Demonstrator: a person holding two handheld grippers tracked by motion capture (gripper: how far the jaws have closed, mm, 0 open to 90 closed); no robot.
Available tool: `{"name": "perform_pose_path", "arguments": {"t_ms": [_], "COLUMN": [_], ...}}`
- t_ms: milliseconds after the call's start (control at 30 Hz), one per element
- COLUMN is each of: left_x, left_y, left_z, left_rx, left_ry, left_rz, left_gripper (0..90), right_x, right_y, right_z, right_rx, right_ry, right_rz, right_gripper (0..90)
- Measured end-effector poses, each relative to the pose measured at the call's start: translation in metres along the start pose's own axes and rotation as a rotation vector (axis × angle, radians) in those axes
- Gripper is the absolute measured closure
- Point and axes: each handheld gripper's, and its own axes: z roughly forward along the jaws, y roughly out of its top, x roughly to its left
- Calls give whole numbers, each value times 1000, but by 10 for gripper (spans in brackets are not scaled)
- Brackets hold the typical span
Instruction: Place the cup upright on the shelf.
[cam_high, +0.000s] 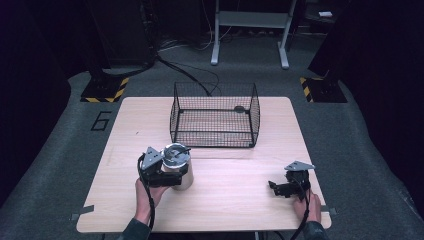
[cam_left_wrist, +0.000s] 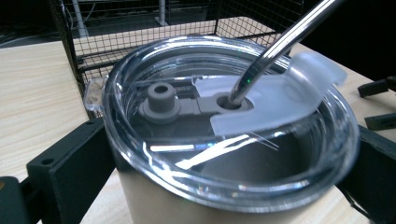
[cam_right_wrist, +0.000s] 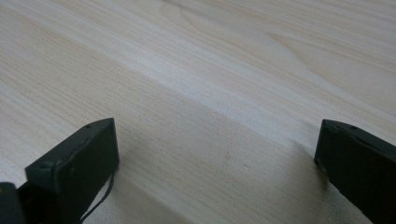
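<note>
Left gripper view looks down on a beige tumbler (cam_left_wrist: 187, 205) standing upright between that gripper's fingers (cam_left_wrist: 70, 163), one to each side of its wall just under the clear lid (cam_left_wrist: 261, 158); they appear clamped on it. A metal straw (cam_left_wrist: 280, 42) leans up out of the lid (away and to the right). Beyond the fingers stands the wire basket (cam_high: 215, 117). The right gripper (cam_high: 280, 188) rests well apart on the worktop (cam_high: 230, 200), fingers spread and empty, so the left hand (cam_high: 147, 192) is nearer.

Lab: hazard-taped stands (cam_high: 104, 89), cables (cam_high: 185, 70).
</note>
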Motion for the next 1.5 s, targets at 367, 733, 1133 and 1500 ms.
{"name": "perform_pose_path", "arguments": {"t_ms": [367, 733, 1133, 1500], "left_x": [-7, -11, -10, -11], "left_y": [2, 2, 5, 15], "left_z": [12, 13, 10, 0], "left_rx": [-8, -17, -11, -27], "left_ry": [58, 91, 66, 37], "left_rz": [-6, 27, 52, 66], "left_gripper": [5, 36, 39, 39], "right_x": [0, 0, 0, 0], "right_y": [0, 0, 0, 0], "right_z": [0, 0, 0, 0], "right_rx": [-1, -1, -1, -1], "right_ry": [2, 0, 0, 1], "right_rz": [-1, -1, 0, -1], "right_gripper": [0, 0, 0, 0]}}
